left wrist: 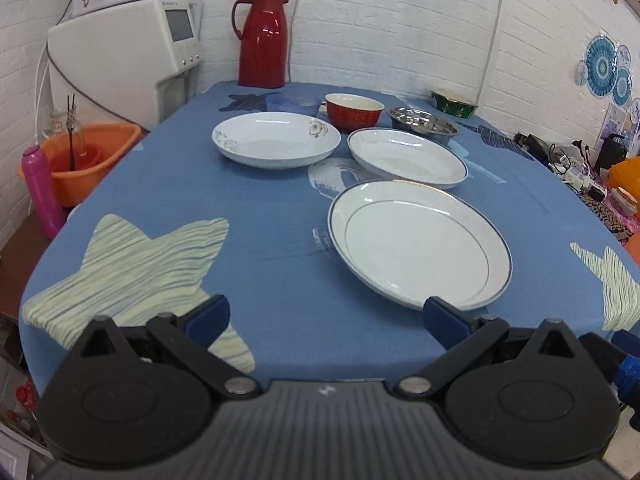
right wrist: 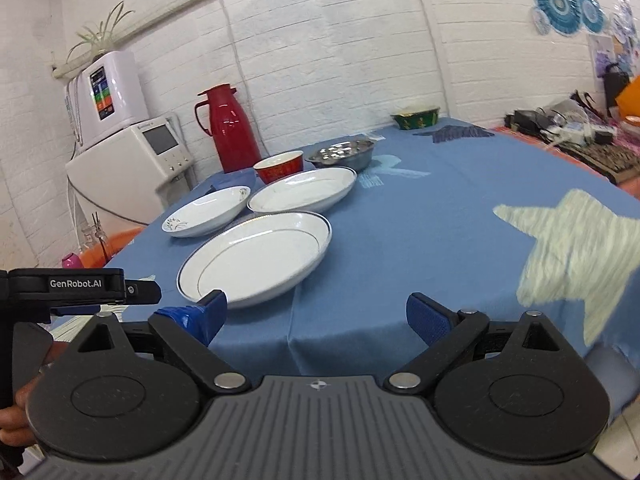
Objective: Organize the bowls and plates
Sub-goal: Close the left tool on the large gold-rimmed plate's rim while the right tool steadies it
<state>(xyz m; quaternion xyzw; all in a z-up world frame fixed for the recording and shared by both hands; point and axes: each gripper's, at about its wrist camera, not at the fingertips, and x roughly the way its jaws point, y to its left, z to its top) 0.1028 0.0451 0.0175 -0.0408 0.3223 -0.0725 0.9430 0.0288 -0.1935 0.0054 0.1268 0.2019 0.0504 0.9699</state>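
Just short of the banded plate (left wrist: 420,242), the nearest dish on the blue tablecloth (left wrist: 280,216), the left gripper (left wrist: 326,316) and the right gripper (right wrist: 316,314) both hover with jaws spread wide and holding nothing. Beyond that plate lie the rimmed plate (left wrist: 406,156) and the flowered plate (left wrist: 276,140), then the red bowl (left wrist: 352,110) and steel bowl (left wrist: 424,120). A good first pick probably means sliding one finger under the banded plate's near rim and pinching it squarely; "GenRobot.AI" reads on the left gripper's housing in the right wrist view.
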